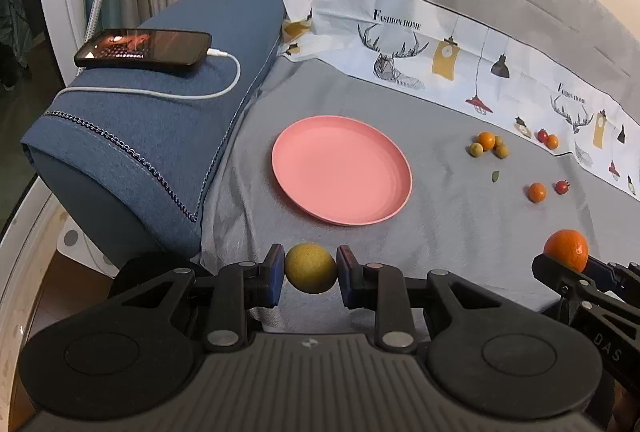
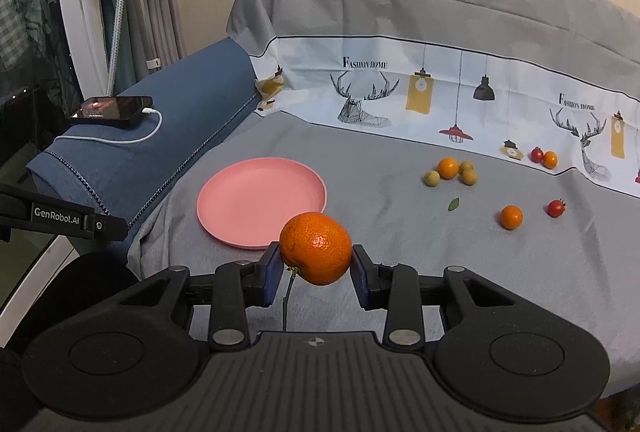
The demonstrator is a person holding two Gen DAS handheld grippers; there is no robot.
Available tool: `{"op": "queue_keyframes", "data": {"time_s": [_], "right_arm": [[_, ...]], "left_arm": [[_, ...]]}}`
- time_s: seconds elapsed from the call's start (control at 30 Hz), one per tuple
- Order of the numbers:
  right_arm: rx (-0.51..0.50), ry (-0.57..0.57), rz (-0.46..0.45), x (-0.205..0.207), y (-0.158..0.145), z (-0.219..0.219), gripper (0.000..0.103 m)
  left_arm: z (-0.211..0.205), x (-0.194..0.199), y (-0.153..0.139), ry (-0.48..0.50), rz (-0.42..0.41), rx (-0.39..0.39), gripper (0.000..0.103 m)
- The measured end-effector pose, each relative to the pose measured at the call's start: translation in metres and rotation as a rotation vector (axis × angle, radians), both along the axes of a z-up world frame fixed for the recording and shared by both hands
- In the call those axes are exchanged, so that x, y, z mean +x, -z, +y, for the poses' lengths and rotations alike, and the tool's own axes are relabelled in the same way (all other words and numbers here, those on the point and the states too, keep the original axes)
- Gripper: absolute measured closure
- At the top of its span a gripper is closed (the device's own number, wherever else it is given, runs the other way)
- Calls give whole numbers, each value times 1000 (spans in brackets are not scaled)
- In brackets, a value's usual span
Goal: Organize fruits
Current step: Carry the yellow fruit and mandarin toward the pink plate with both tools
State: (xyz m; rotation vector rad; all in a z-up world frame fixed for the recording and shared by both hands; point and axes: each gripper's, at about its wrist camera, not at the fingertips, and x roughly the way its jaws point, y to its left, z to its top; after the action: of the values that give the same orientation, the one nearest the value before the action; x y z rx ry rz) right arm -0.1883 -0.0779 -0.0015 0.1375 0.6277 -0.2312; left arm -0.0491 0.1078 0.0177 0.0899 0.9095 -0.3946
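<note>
Both loaded: left gripper (image 1: 311,274) clamps yellow-green fruit (image 1: 311,268), right gripper (image 2: 315,264) clamps orange (image 2: 315,248); pink plate (image 1: 342,174) at 12 o'clock.

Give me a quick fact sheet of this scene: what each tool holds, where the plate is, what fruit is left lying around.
left gripper: jaws shut on a yellow-green fruit
right gripper: jaws shut on an orange
plate: pink, nothing on it, on the grey cloth
loose fruit: cluster of one small orange and three yellowish fruits; other small orange and red ones beyond
phone: on blue cushion, cable plugged in
</note>
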Motion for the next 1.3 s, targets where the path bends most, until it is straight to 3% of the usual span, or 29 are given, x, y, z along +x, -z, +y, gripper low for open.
{"op": "queue_keyframes", "data": {"time_s": [0.47, 1.0, 1.3], "right_arm": [[11, -24, 60, 41, 22, -7, 65], [25, -108, 139, 157, 69, -11, 65], [31, -137, 223, 208, 103, -15, 65]], "left_arm": [[-19, 43, 28, -10, 68, 59, 72], [-70, 146, 79, 7, 128, 118, 72], [-96, 182, 117, 52, 177, 172, 72]]}}
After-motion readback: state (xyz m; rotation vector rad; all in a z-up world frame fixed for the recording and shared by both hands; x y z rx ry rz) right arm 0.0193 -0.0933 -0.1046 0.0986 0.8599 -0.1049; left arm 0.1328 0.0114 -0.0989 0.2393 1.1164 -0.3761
